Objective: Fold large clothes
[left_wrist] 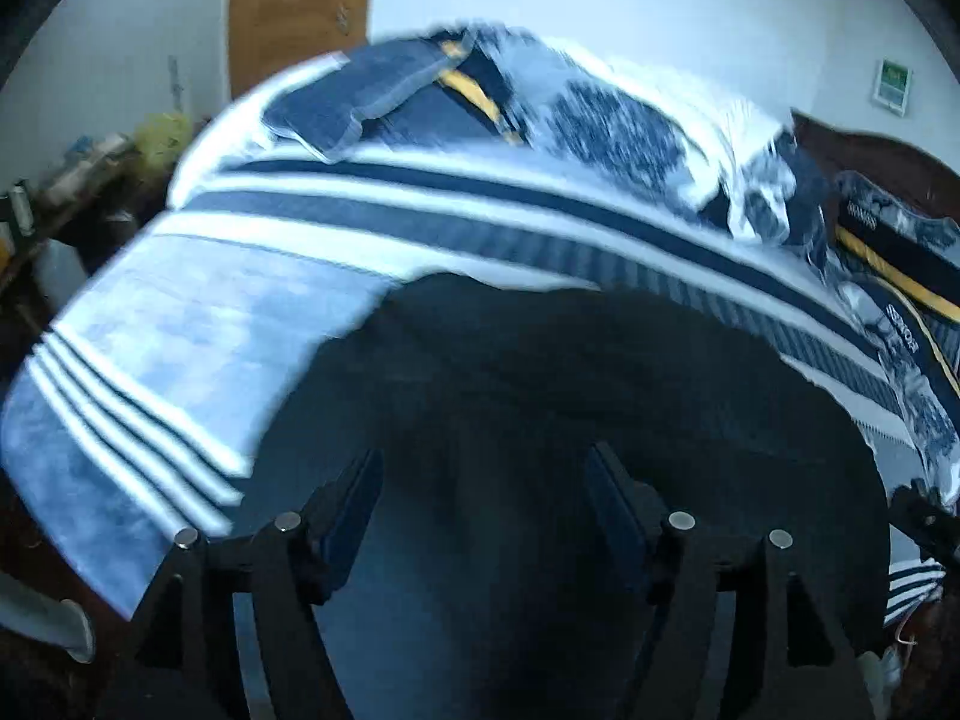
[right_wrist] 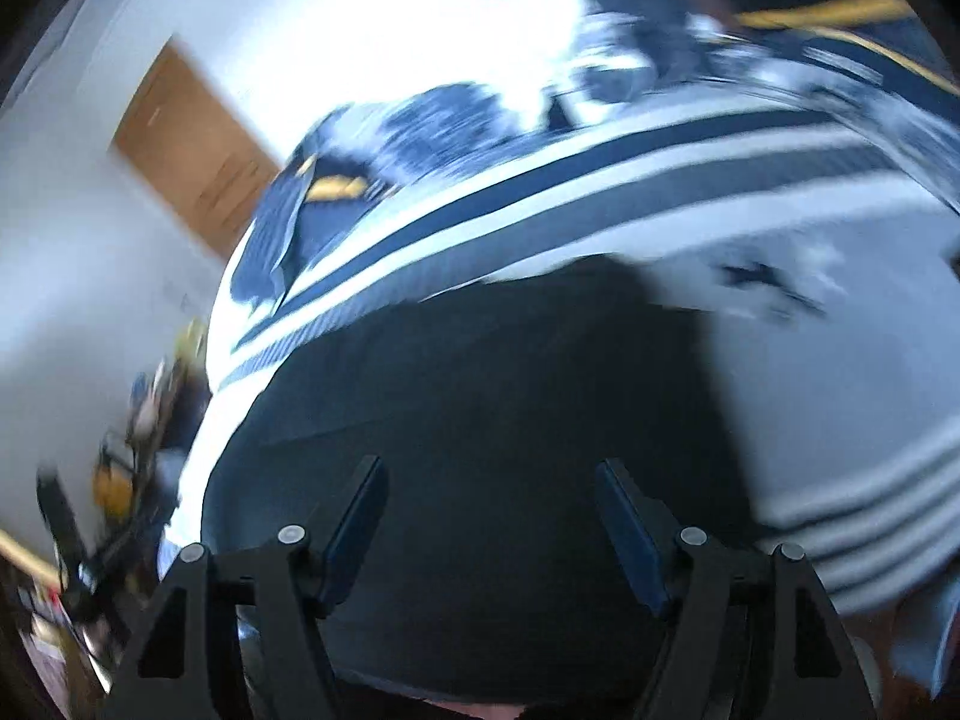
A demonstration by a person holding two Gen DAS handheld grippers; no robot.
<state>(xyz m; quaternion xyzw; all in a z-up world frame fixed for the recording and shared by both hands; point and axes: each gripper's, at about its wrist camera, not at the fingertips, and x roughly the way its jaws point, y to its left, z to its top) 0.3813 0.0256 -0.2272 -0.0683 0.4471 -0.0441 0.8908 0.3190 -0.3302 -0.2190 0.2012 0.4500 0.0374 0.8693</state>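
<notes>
A large dark garment (left_wrist: 570, 396) lies spread on a bed covered with a blue and white striped blanket (left_wrist: 198, 348). My left gripper (left_wrist: 483, 480) is open above the near part of the garment, nothing between its fingers. The right wrist view shows the same dark garment (right_wrist: 498, 396) on the striped blanket (right_wrist: 840, 360). My right gripper (right_wrist: 489, 492) is open above it and empty. Both views are motion-blurred.
Folded blue clothes (left_wrist: 360, 96) and a blue-white patterned quilt (left_wrist: 630, 120) lie at the far side of the bed. A wooden door (left_wrist: 294, 6) stands behind. A cluttered side table (left_wrist: 72, 180) is left of the bed. My other gripper (left_wrist: 924, 522) shows at the right edge.
</notes>
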